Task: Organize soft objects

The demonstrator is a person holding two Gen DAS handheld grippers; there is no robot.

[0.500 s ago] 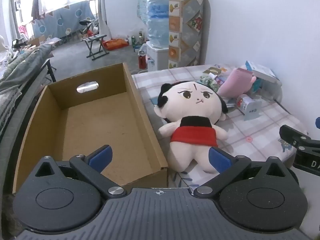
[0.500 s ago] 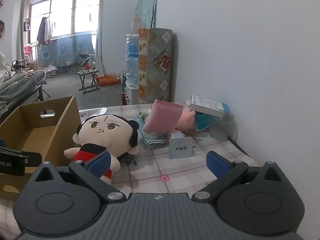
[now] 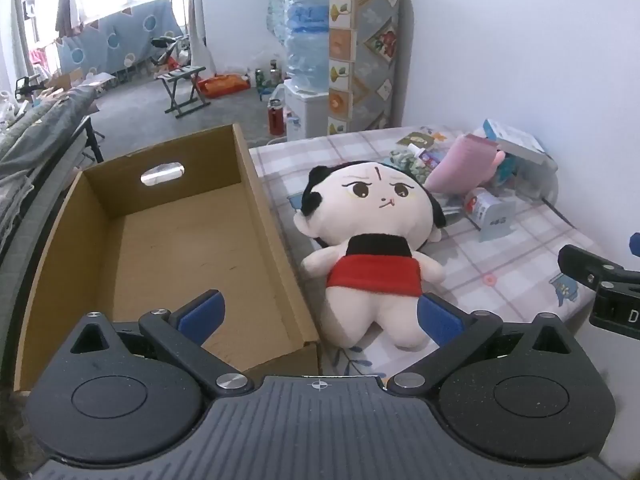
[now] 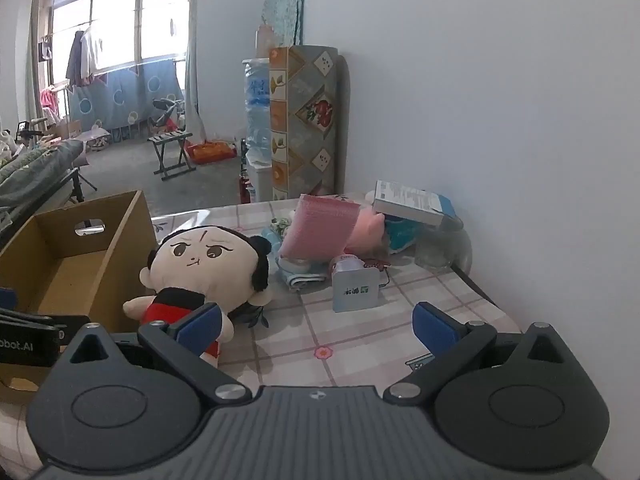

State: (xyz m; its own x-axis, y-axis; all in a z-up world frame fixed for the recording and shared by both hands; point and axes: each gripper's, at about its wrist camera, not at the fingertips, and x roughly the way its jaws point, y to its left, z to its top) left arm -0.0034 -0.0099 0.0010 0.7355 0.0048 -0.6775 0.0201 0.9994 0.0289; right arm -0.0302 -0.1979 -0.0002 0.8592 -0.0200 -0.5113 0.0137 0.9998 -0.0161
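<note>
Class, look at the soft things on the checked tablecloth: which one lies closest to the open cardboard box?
The plush doll with black hair and a red skirt. It lies right beside the cardboard box, while the pink plush sits farther off among the clutter near the wall.

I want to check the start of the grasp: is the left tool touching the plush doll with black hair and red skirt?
Apart. In the left wrist view the left tool hangs open above the plush doll, with nothing between its blue pads.

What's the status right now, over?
Both tools open, empty: left tool, right tool. Doll lies on the table beside the empty box. Nothing blocking the doll.
</note>
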